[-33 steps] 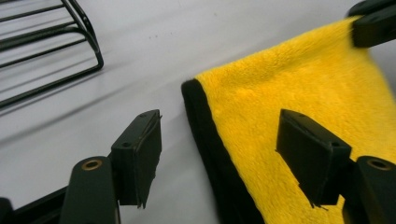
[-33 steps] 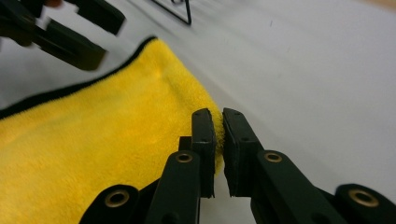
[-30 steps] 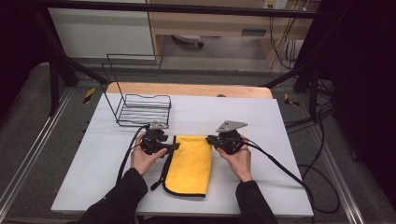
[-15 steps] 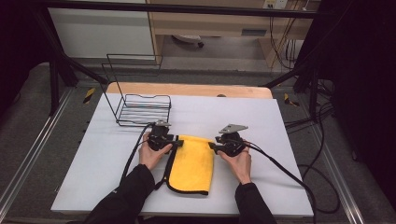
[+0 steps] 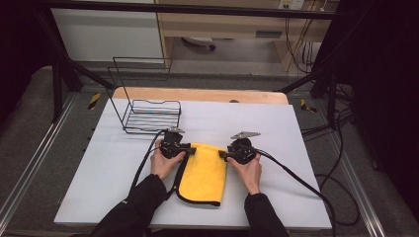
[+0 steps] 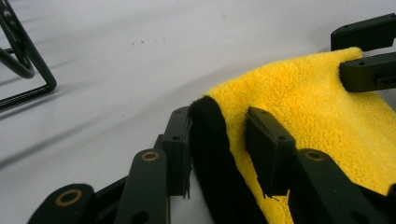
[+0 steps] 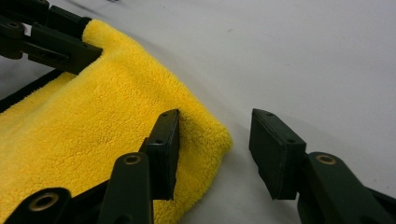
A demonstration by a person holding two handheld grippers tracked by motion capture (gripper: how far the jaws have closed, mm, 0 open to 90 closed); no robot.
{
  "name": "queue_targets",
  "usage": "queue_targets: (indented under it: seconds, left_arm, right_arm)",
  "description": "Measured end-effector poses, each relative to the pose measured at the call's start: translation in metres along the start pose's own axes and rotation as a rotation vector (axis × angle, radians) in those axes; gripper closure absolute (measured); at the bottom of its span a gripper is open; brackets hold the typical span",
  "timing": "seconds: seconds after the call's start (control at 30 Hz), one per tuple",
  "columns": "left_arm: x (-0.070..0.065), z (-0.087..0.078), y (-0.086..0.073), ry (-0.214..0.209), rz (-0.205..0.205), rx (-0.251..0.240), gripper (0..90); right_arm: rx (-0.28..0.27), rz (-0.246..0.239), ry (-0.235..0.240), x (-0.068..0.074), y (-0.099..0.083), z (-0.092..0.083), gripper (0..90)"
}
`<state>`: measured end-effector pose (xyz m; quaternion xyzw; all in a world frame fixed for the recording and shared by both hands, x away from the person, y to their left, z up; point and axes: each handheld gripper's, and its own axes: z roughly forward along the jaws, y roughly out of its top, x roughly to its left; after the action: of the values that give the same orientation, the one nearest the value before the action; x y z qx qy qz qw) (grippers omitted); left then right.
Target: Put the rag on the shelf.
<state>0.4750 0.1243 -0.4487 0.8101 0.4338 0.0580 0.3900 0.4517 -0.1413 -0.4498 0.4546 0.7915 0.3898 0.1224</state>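
A yellow cloth point(image 5: 202, 173) with a black hem lies folded on the white table point(image 5: 276, 128). My left gripper point(image 5: 188, 149) is at its far left corner. In the left gripper view that hemmed corner point(image 6: 210, 135) stands up between the jaws of the left gripper point(image 6: 217, 154), which have just been closing. The cloth does not look squeezed. My right gripper point(image 5: 222, 154) is at the far right corner. Its jaws have just opened, and the right gripper point(image 7: 215, 149) stands apart, one pad against the yellow cloth point(image 7: 93, 107) and the corner tip in the gap.
A black wire basket point(image 5: 148, 116) stands at the back left of the table, and its frame point(image 6: 28, 70) is close to my left gripper. Cables trail from both grippers over the table. A wooden strip point(image 5: 197, 94) runs along the far edge.
The right jaws have let go of the cloth corner and sunk to the table. The left gripper has slid in onto the left corner, and its jaws have narrowed around it.
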Motion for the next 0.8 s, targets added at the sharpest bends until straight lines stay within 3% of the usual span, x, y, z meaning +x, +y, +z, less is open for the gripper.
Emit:
queue_targets:
  seconds: [0.2, 0.23, 0.27, 0.37, 0.53, 0.63, 0.73, 0.8]
  left_arm:
    - [-0.001, 0.002, 0.000, 0.000, -0.001, -0.005, 63.1]
    - [-0.001, 0.002, 0.000, -0.013, -0.006, -0.001, 65.4]
    - [0.000, 0.002, -0.001, -0.036, -0.023, 0.005, 74.0]
    - [-0.001, 0.002, 0.000, -0.037, -0.021, 0.013, 77.0]
    - [-0.001, -0.005, 0.001, -0.046, -0.041, -0.003, 79.2]
    - [-0.003, -0.015, 0.001, -0.046, -0.020, -0.044, 79.6]
    - [-0.010, -0.035, 0.001, -0.041, 0.015, -0.102, 79.6]
    - [-0.012, -0.040, 0.001, -0.034, 0.031, -0.113, 79.5]
  right_arm:
    - [0.020, 0.025, 0.026, -0.003, 0.000, 0.004, 60.4]
    - [0.023, 0.030, 0.033, -0.003, 0.000, 0.004, 63.8]
    - [0.029, 0.053, 0.056, -0.001, 0.000, 0.005, 71.6]
    - [0.025, 0.062, 0.072, 0.000, -0.001, 0.004, 79.8]
    - [0.010, 0.063, 0.070, 0.002, -0.001, 0.002, 82.8]
    - [-0.029, 0.042, 0.063, 0.004, 0.001, -0.005, 83.1]
    - [-0.105, 0.021, 0.096, 0.009, 0.006, -0.023, 83.1]
    - [-0.133, 0.008, 0.113, 0.012, 0.009, -0.031, 83.1]
